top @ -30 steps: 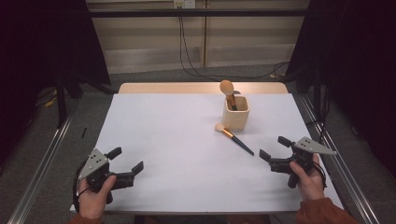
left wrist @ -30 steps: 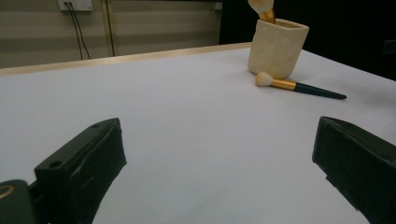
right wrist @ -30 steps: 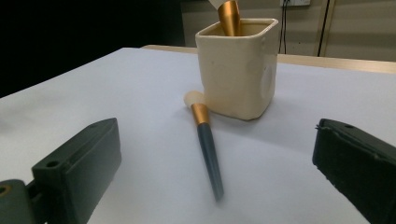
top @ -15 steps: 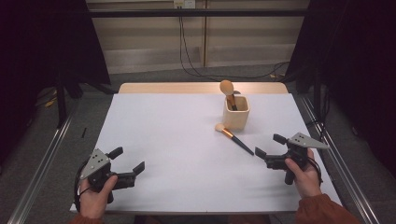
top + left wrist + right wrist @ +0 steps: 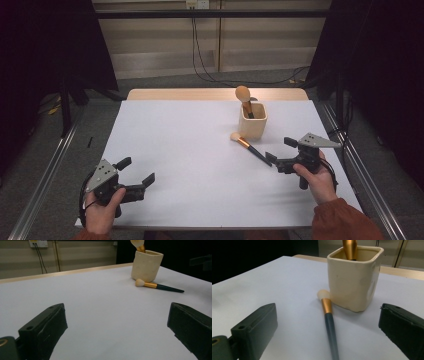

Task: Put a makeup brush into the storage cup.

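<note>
Apparently lining up a grab, the right gripper [image 5: 280, 153] points its wide-open jaws at the brush [image 5: 329, 322] lying just beside the cup [image 5: 353, 277], while the left gripper [image 5: 136, 171] rests wide open, well apart.

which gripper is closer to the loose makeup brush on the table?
Right. The right gripper sits at the handle end of the makeup brush, jaws open and pointed at it. The left gripper is far across the table, near its front left corner, jaws open too.
</note>
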Available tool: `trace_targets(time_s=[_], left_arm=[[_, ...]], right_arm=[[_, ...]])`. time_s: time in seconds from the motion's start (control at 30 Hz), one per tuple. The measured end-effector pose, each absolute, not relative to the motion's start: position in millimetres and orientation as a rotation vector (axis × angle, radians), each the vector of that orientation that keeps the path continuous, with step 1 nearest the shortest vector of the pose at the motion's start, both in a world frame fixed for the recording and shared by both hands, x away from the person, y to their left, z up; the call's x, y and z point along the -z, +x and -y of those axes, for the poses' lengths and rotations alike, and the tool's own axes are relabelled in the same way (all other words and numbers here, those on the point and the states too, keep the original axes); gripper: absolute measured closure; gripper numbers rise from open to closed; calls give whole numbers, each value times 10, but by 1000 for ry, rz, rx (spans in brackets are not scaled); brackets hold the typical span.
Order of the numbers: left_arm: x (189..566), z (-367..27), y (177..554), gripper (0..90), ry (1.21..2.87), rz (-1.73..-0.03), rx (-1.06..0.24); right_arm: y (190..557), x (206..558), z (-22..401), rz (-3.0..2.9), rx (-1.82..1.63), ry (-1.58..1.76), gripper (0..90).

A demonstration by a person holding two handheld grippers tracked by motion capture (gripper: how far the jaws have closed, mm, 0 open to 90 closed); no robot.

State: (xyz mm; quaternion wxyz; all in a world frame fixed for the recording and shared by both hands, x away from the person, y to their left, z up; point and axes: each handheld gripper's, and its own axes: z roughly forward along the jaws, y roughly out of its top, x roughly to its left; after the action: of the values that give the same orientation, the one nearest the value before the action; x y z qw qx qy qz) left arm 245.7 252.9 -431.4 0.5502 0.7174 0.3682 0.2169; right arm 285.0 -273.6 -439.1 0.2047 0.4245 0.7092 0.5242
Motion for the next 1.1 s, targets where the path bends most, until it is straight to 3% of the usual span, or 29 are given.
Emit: trace_targets(time_s=[1.1], left_arm=[[4314, -2508, 2455, 22, 1724, -868, -512]], right_arm=[[3455, 4309, 2312, -2276, -1279, 1145, 21]])
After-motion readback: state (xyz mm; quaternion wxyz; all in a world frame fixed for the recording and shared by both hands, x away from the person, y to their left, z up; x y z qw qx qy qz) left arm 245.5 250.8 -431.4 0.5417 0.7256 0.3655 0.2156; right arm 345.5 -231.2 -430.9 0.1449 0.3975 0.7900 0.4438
